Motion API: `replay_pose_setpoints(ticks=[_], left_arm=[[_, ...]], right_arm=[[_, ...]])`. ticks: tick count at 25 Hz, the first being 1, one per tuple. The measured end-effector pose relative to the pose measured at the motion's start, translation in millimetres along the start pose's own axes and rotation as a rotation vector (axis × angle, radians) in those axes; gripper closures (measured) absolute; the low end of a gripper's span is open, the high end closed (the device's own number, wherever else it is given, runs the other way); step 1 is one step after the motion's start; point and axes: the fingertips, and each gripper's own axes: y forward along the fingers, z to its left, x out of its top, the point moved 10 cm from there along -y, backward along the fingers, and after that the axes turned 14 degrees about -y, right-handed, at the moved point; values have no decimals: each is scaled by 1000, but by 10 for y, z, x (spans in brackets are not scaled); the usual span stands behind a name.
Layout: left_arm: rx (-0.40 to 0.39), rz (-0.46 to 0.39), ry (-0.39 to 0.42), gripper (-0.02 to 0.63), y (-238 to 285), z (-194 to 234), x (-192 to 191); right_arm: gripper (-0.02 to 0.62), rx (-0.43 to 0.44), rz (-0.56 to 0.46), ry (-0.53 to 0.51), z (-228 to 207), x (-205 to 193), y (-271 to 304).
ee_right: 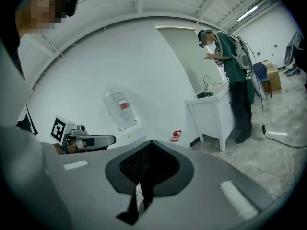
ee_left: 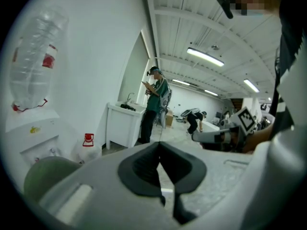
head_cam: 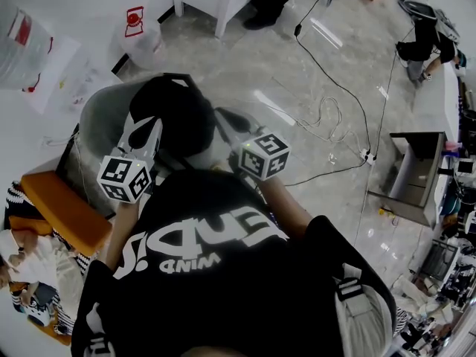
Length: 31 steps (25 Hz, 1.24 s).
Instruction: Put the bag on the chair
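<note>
Fingers (ee_left: 141, 169) of left gripper (ee_left: 159, 166) and right gripper (ee_right: 149, 169) pressed together, each pinching a thin black strap (ee_right: 144, 195), bag (head_cam: 169, 117) over grey chair (head_cam: 93, 114)

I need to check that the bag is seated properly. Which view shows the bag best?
The head view. It looks down on the black bag sitting in the grey chair, though the bag's near edge is covered. The left gripper view and the right gripper view both look past it into the room, and neither shows the bag clearly.
</note>
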Motion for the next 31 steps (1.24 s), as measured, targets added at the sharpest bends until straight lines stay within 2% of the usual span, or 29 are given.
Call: replay_pose_setpoints(ticks=[31], left_arm=[[62, 36, -31, 604, -86, 39, -124]], right_arm=[[594, 29, 64, -11, 69, -89, -14]])
